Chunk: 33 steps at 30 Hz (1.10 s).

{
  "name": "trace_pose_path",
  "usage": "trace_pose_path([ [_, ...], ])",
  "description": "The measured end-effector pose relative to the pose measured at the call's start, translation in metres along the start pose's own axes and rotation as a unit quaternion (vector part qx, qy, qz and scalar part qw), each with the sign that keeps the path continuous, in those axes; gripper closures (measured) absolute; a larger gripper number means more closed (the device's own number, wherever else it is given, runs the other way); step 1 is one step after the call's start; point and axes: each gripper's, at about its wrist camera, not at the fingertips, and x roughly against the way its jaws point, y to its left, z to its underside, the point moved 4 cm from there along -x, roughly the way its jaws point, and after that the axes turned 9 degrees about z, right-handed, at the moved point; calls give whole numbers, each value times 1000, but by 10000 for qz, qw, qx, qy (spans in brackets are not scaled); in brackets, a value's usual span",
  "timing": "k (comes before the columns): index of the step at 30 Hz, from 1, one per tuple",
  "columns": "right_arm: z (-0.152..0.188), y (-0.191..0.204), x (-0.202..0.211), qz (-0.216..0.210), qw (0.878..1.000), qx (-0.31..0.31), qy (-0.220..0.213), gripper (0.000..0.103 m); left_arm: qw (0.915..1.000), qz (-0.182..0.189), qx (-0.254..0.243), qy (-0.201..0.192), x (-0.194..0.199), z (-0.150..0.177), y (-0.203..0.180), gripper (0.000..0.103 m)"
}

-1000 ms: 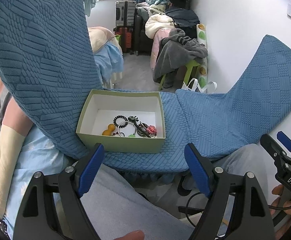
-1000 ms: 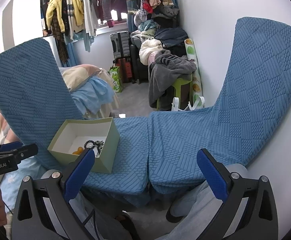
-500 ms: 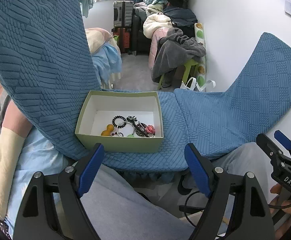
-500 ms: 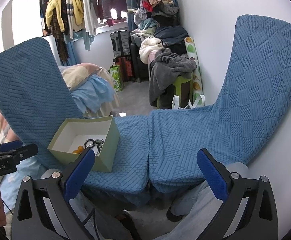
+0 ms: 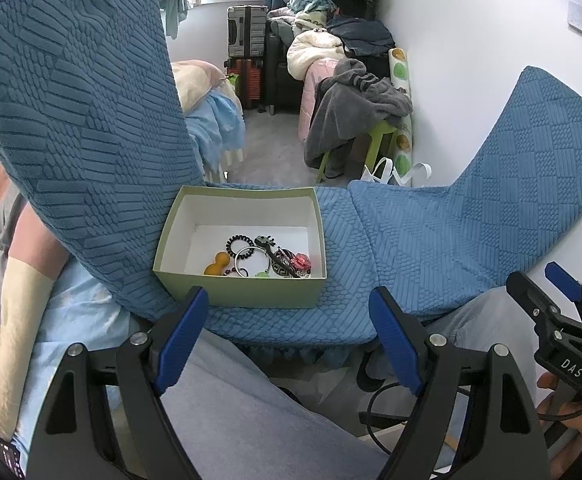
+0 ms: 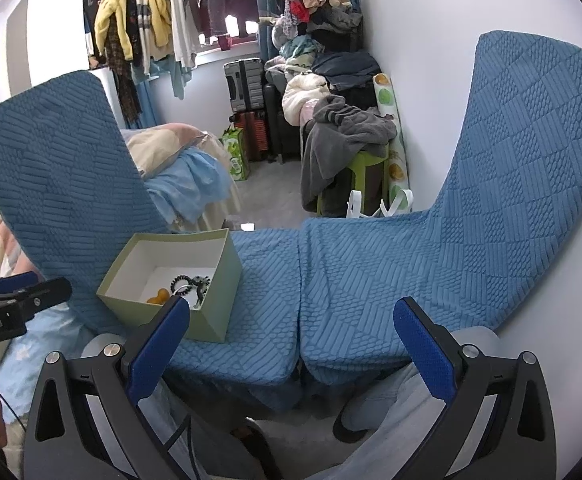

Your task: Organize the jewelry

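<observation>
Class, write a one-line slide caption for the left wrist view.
Open left tool faces a green box of jewelry on a blue cushion.

This is a lived-in bedroom in a home. Jackets and shirts hang on a clothes rail (image 6: pixel 159 12) by the window, and a bed with rumpled blue and cream bedding (image 6: pixel 183 168) stands beside stacked suitcases (image 6: pixel 247 108). More clothes are heaped along the white wall, with a grey garment (image 5: pixel 355 116) draped over a green stool (image 6: pixel 365 178) on the grey carpet.
</observation>
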Motion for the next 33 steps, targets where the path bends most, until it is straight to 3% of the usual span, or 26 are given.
trace_pose_path([
  [33,-3,1,2,-9,10000,25,-23,0,10000,-75,53,-31,5,-2,4,19],
])
